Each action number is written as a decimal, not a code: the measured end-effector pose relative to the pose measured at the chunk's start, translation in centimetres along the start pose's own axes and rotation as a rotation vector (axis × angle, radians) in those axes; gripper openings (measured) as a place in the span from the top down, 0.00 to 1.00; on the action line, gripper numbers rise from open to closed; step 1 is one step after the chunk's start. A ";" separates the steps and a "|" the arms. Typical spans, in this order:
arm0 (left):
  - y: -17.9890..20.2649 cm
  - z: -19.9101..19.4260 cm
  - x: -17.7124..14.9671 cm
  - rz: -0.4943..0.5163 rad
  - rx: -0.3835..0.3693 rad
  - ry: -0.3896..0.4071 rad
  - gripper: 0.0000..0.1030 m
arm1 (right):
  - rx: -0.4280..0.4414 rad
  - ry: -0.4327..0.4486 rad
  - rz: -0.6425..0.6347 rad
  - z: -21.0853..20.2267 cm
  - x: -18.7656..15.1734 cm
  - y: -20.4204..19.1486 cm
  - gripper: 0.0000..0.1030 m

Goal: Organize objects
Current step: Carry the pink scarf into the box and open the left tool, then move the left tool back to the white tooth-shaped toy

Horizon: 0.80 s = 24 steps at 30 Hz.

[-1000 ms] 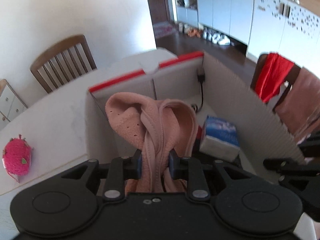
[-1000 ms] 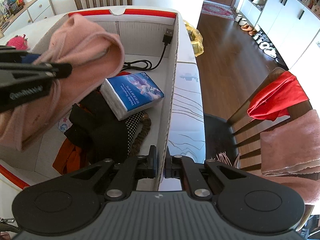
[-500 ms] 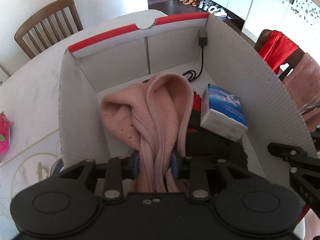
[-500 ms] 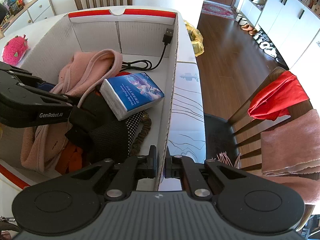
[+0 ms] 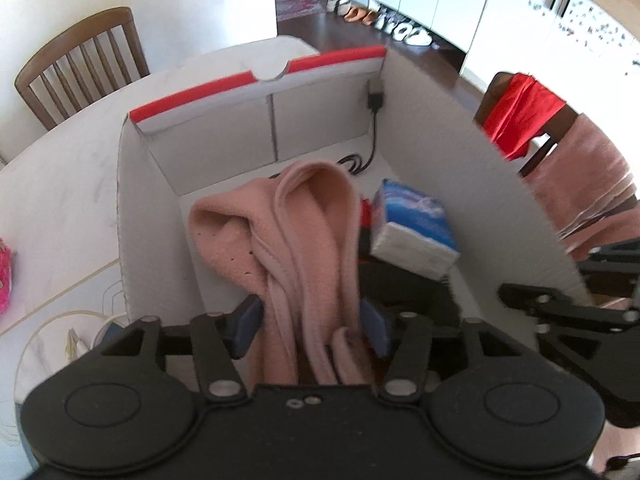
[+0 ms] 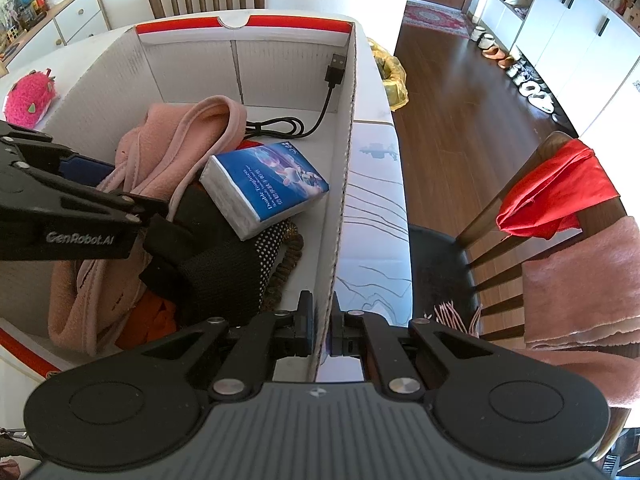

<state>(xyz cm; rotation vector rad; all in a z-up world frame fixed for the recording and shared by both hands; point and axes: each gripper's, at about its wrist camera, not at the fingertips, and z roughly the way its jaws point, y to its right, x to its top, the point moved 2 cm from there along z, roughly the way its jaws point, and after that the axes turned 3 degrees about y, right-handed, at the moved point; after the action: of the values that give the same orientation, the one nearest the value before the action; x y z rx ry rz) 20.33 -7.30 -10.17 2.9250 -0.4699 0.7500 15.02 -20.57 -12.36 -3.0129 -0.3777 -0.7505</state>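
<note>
Pink cloth (image 5: 296, 236) is lying in the box (image 5: 160, 216), draped over dark clothes (image 6: 224, 264), with its folded top rising toward the back wall and its lower end hanging down between the left fingers (image 5: 248, 322). Left gripper (image 5: 312, 324) is pointing steeply down into the box; its fingers have just been opening and are now standing spread on either side of the cloth, with the blue pads not pressing on it. In the right wrist view the same gripper (image 6: 100, 200) is reaching in from the left over the cloth (image 6: 176, 148).

Tissue pack (image 6: 264, 188), blue and white, is leaning tilted on the dark clothes just beside the cloth, toward the box's right wall. An orange piece (image 6: 156, 320) is showing under the dark clothes at the near end. A black USB cable (image 6: 316, 120) is coiling on the box floor behind the pack, with its plug resting up against the back right corner.

Right gripper (image 6: 320, 328) is sitting on the box's right wall, its fingers (image 6: 304, 326) pressed together and pinching the cardboard edge.

The box, white with a red rim strip, is sitting on the pale surface (image 6: 376, 184). A pink fuzzy toy (image 6: 28, 96) is lying on the surface left of the box, apart from it. A chair (image 6: 552, 216) to the right is carrying a red cloth (image 6: 560, 192) and a pink towel (image 6: 584, 280). Another chair (image 5: 80, 64) is standing past the surface's far end.
</note>
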 end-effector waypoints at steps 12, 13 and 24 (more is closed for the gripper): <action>-1.3 -6.2 0.5 -0.059 -0.036 0.161 0.19 | 0.002 0.001 0.000 -0.3 0.0 0.1 0.95; -1.5 -6.4 0.5 -0.064 -0.037 0.169 0.19 | 0.002 0.001 -0.001 -0.3 0.0 0.2 0.95; -5.1 -9.9 -0.9 -0.142 0.012 0.273 0.05 | -0.002 0.000 -0.004 -0.3 -0.2 0.4 0.95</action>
<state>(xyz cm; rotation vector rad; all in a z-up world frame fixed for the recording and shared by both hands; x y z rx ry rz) 16.72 -0.65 -1.93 2.7687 -0.2311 1.1104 14.78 -20.98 -12.15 -3.0151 -0.3838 -0.7523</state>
